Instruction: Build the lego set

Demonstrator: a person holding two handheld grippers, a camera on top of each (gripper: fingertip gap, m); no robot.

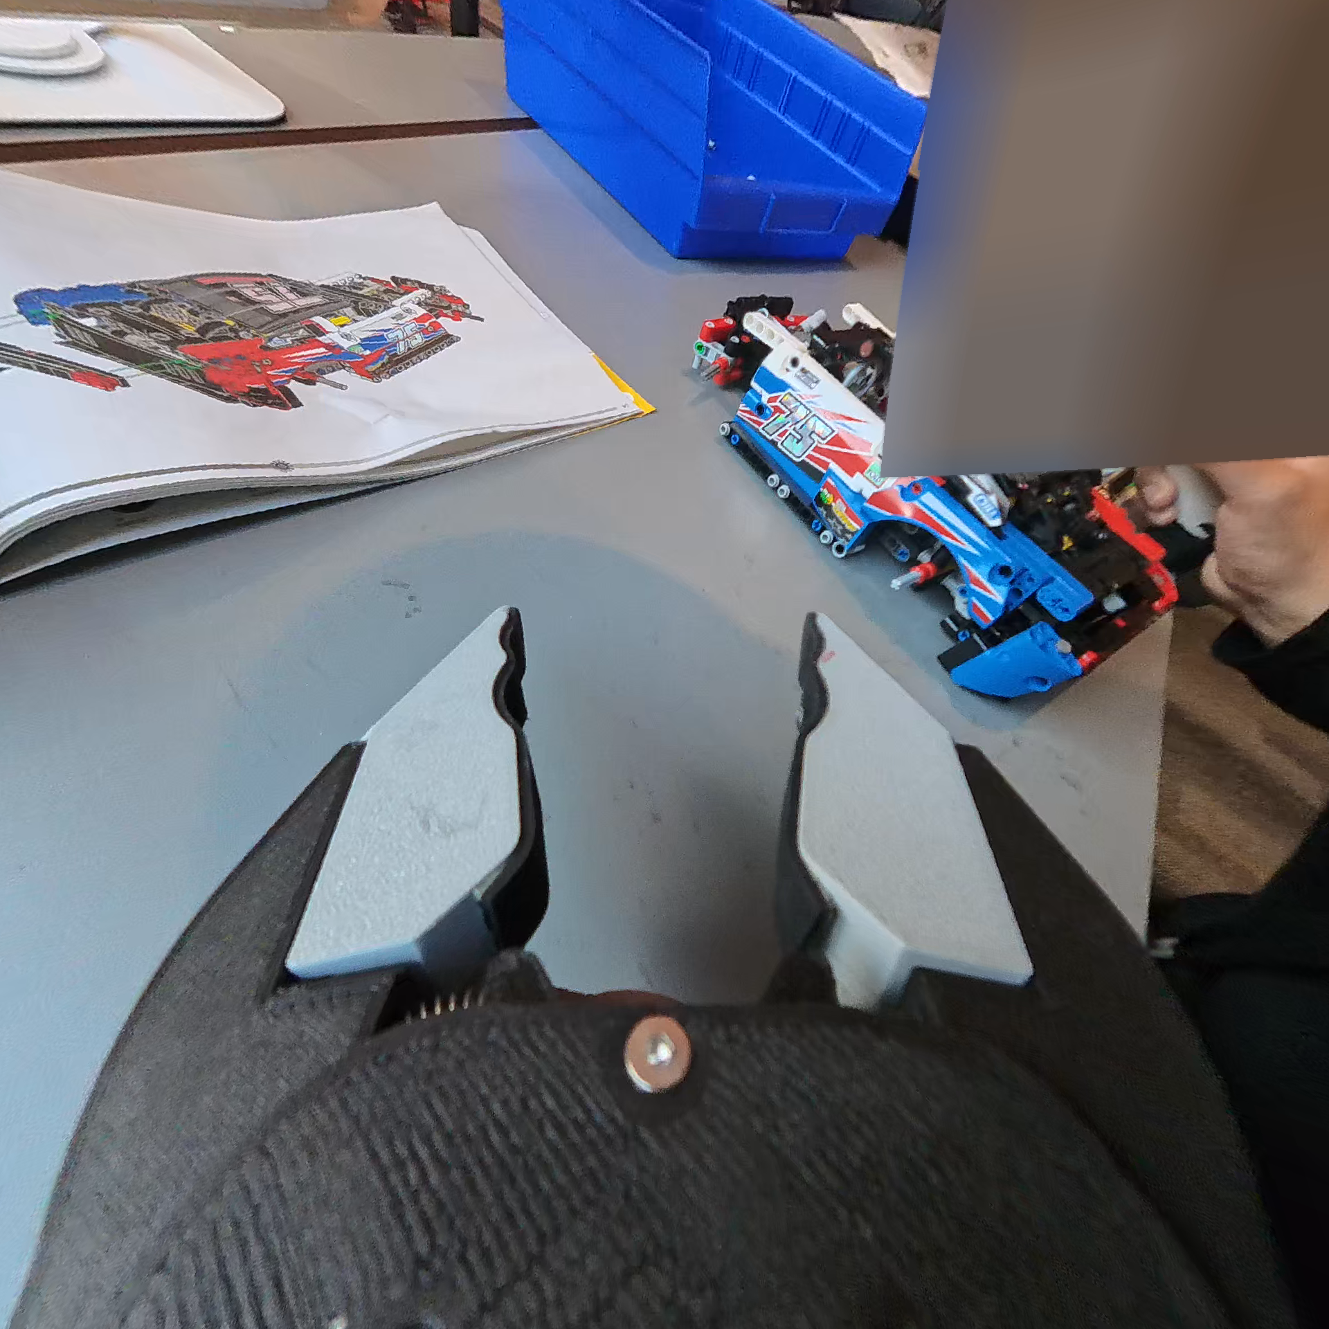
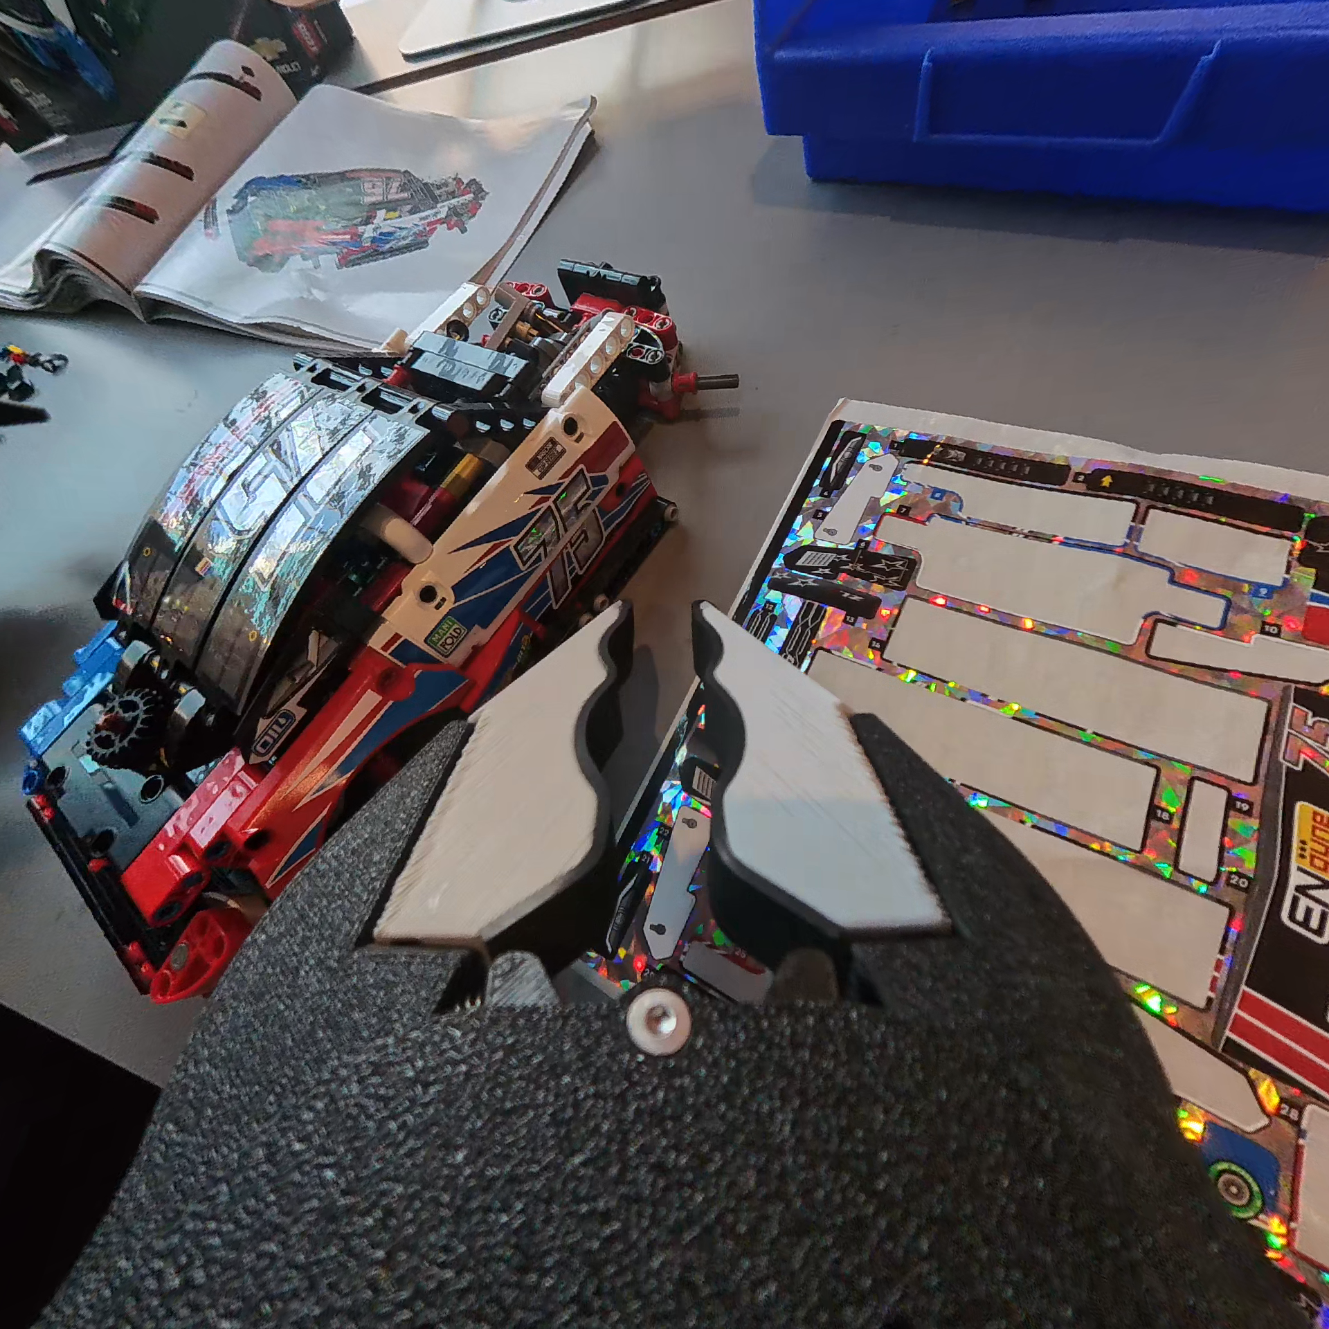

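The lego car (image 2: 359, 611) lies on the grey desk (image 2: 827, 302), with the open instruction booklet (image 2: 345, 216) behind it, the blue bin (image 2: 1043, 93) behind and right, and the holographic sticker sheet (image 2: 1043, 683) just right. The left claw (image 1: 661, 618) is spread wide and empty above bare desk left of the car. The right claw (image 2: 660, 611) is parted narrowly, empty, over the sheet's edge.

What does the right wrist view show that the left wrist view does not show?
Only the right wrist view shows the shiny holographic sticker sheet under the right gripper. Only the left wrist view shows the open left gripper and a person's hand. Both show the red, white and blue lego car, the open instruction booklet and the blue plastic bin.
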